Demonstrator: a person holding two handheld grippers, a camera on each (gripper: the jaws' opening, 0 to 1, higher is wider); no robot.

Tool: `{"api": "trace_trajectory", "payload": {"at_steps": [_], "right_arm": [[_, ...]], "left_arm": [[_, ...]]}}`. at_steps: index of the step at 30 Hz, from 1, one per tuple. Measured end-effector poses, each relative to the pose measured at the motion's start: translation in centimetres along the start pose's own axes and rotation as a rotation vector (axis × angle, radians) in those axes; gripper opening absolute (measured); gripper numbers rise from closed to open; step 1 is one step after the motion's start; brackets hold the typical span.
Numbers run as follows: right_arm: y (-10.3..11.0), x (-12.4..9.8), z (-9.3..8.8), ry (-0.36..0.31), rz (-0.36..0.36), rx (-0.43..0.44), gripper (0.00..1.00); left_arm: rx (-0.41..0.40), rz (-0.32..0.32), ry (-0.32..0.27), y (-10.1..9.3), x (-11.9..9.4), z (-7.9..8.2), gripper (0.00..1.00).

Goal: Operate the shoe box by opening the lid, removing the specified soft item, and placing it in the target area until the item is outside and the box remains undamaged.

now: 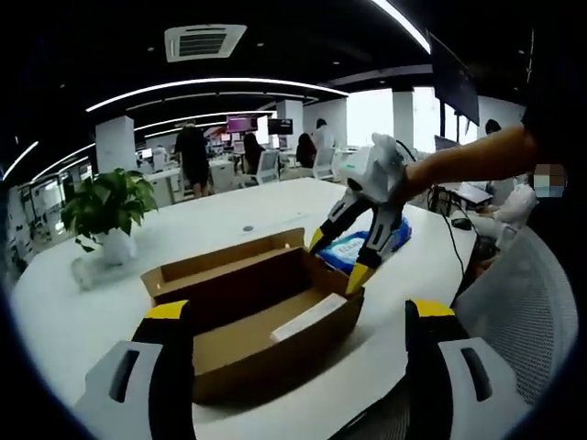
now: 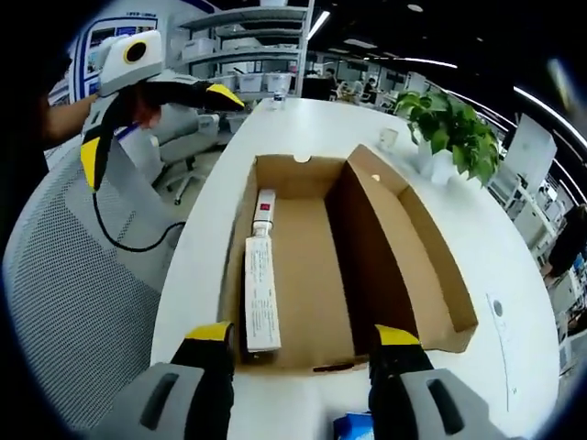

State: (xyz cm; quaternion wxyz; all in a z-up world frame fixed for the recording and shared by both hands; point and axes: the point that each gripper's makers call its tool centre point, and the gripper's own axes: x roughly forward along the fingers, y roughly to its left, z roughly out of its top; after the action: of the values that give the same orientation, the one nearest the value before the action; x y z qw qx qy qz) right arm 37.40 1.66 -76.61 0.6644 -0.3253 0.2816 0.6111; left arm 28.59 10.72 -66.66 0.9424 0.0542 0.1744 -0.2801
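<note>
Yellow-tipped right claw hangs wide open and empty over the near edge of the smooth white surface. On it sits the brown corrugated shoe box, lid flipped open, a long slim white carton lying inside. Left claw also gapes, holding nothing. Blue-white soft packet lies just behind the box.
</note>
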Motion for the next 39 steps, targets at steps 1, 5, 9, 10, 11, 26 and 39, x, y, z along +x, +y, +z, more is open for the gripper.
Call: {"api": "trace_trajectory", "payload": {"at_steps": [1,5,9,10,11,26,39], "right_arm": [[0.0,0.3,0.1,0.004,0.008,-0.004,0.57],[0.2,1.3,0.0,0.024,0.037,-0.023,0.56],[0.3,2.2,-0.2,0.037,0.058,-0.032,0.55],[0.3,2.3,-0.2,0.039,0.061,-0.034,0.55],[0.3,2.4,-0.3,0.042,0.065,-0.035,0.54],[1.9,3.9,-0.7,0.059,0.156,-0.042,0.37],[2.9,4.2,-0.8,0.081,0.181,-0.093,0.15]], "left_arm": [[-0.007,0.004,-0.008,0.0,0.1,0.1,1.0],[0.006,0.015,-0.01,0.0,0.2,0.1,1.0],[-0.004,0.009,-0.016,0.1,0.3,0.0,1.0],[-0.007,0.008,-0.018,0.2,0.4,0.0,1.0],[-0.011,0.007,-0.021,0.2,0.4,0.0,1.0],[-0.031,0.026,-0.019,0.7,0.4,-0.4,1.0],[-0.021,0.028,-0.011,0.6,0.4,-0.6,1.0]]}}
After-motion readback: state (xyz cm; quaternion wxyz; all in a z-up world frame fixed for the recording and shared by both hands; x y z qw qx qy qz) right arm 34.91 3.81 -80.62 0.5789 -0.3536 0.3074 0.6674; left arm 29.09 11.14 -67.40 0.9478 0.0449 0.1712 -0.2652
